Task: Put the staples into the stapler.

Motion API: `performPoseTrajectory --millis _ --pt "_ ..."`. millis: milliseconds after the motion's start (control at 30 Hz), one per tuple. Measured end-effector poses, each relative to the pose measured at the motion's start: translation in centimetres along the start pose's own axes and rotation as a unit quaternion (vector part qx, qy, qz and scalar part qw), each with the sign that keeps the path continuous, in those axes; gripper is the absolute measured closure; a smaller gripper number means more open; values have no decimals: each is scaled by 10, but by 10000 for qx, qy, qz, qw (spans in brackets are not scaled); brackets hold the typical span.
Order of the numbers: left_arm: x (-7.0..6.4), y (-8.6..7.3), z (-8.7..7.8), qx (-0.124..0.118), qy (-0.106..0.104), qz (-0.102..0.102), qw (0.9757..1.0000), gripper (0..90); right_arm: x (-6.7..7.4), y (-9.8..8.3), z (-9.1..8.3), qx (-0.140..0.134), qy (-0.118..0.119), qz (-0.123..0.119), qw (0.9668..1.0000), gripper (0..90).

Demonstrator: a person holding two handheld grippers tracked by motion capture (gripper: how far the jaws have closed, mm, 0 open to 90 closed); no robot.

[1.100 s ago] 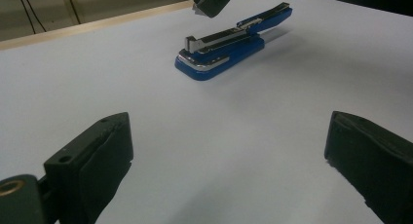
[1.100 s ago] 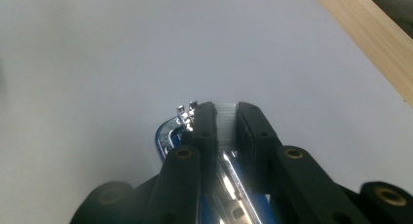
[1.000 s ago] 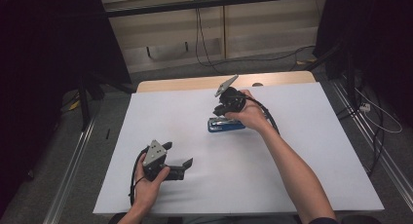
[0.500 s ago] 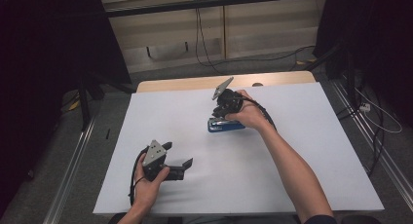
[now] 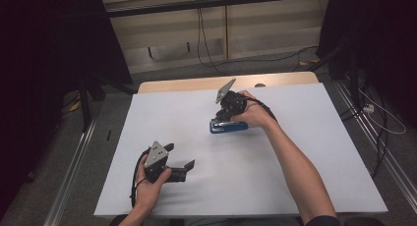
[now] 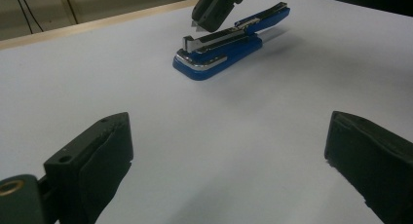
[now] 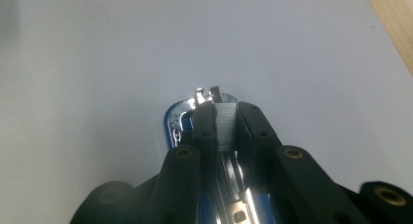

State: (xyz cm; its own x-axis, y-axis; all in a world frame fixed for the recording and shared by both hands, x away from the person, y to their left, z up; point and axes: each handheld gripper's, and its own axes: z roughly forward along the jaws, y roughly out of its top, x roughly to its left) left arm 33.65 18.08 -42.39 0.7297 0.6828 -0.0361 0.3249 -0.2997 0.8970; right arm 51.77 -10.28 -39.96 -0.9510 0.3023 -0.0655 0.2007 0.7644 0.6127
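At about seven o'clock on the white surface (image 5: pixel 305 152), the left tool (image 5: pixel 183 168) rests with jaws spread wide, nothing between them. Toward one o'clock from it lies the blue stapler (image 5: pixel 228 127), opened; above its tray the right tool (image 7: pixel 227 124) pinches a strip of staples (image 7: pixel 226 129).

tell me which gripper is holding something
The right gripper, over the blue stapler, pinches a strip of staples; the left gripper stands open and empty.
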Motion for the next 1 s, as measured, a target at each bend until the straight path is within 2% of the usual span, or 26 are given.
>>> performPoseTrajectory --millis 167,467,733,1000 --pt "0 0 0 -4 3 1 10000 39 0 -1 3 -39 155 -132 9998 794" --pt "0 0 1 32 -4 22 10000 39 -3 -1 4 -12 265 -254 9993 794" --pt "0 0 1 34 -4 16 10000 39 -5 -1 6 16 231 -232 9995 794" --pt "0 0 1 35 -18 -5 10000 38 -7 -3 7 49 276 -322 9991 794"
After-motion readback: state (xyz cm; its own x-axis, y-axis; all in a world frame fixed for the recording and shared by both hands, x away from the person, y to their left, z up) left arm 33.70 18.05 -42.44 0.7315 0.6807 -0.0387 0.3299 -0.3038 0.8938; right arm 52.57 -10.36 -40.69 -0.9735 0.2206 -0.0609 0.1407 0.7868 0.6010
